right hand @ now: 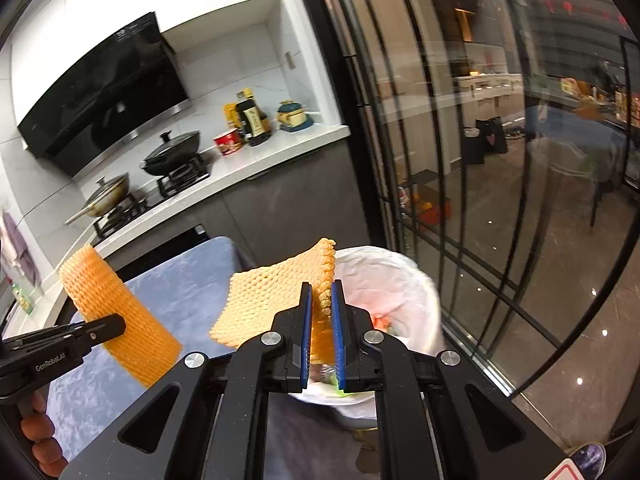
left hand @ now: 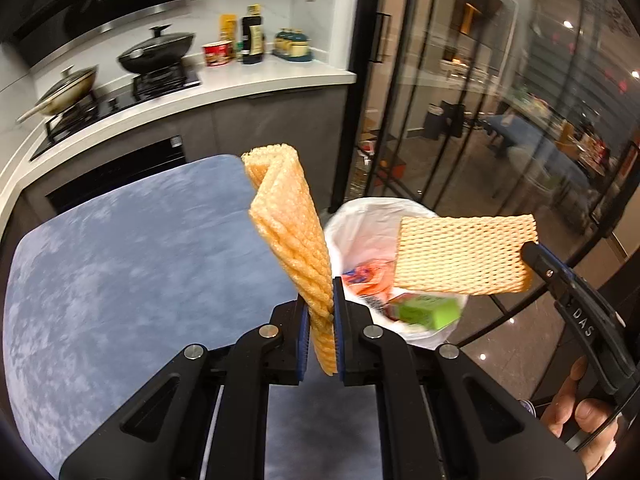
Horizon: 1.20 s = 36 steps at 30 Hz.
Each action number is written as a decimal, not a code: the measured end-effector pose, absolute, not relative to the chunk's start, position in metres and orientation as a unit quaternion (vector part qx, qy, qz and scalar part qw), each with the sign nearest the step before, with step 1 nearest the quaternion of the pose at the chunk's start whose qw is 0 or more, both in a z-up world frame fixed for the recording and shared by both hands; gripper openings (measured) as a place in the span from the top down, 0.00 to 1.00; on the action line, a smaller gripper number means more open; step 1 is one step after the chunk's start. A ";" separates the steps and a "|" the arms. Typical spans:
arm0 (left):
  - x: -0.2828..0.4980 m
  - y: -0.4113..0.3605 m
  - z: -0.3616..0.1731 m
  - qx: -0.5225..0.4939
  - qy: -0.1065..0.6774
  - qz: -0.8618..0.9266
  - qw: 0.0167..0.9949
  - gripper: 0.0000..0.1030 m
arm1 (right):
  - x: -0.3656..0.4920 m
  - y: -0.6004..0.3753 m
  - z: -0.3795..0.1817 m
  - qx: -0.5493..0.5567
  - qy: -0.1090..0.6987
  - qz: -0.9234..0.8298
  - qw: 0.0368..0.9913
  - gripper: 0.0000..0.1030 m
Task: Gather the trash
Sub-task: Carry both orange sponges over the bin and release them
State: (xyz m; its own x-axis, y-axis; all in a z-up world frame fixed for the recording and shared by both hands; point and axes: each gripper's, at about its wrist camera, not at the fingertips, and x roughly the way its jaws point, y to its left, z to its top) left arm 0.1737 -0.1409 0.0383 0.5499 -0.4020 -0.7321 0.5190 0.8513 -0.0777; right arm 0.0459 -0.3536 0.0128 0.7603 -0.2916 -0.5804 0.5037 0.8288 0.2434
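My left gripper (left hand: 321, 320) is shut on a folded orange foam net sleeve (left hand: 288, 224), held upright above the blue table edge. It also shows in the right wrist view (right hand: 116, 312). My right gripper (right hand: 321, 320) is shut on a paler foam net sleeve (right hand: 272, 300), also seen from the left wrist (left hand: 464, 254), held over the trash bin (left hand: 360, 220). The bin has a white bag liner (right hand: 400, 276) and holds a red wrapper (left hand: 370, 278) and a green carton (left hand: 430, 312).
A blue cloth-covered table (left hand: 140, 272) lies below and left. Behind it runs a kitchen counter (left hand: 256, 84) with two pans, bottles and a red cup. Black-framed glass doors (left hand: 460, 120) stand right of the bin.
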 end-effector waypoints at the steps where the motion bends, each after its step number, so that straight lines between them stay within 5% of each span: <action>1: 0.174 -0.149 0.037 0.076 0.397 -0.269 0.874 0.91 | 0.044 -0.358 0.012 0.196 0.270 -0.221 0.916 0.91; 36: 0.206 -0.269 -0.021 0.128 0.413 -0.342 0.834 0.90 | 0.088 -0.420 -0.026 0.185 0.319 -0.268 0.890 0.90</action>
State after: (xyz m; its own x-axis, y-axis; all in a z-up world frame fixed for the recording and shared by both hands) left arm 0.2063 -0.2688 -0.0208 0.4253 -0.4653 -0.7763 0.6762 0.7334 -0.0691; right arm 0.0882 -0.4201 -0.0261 0.6524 -0.3588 -0.6676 0.5947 0.7884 0.1574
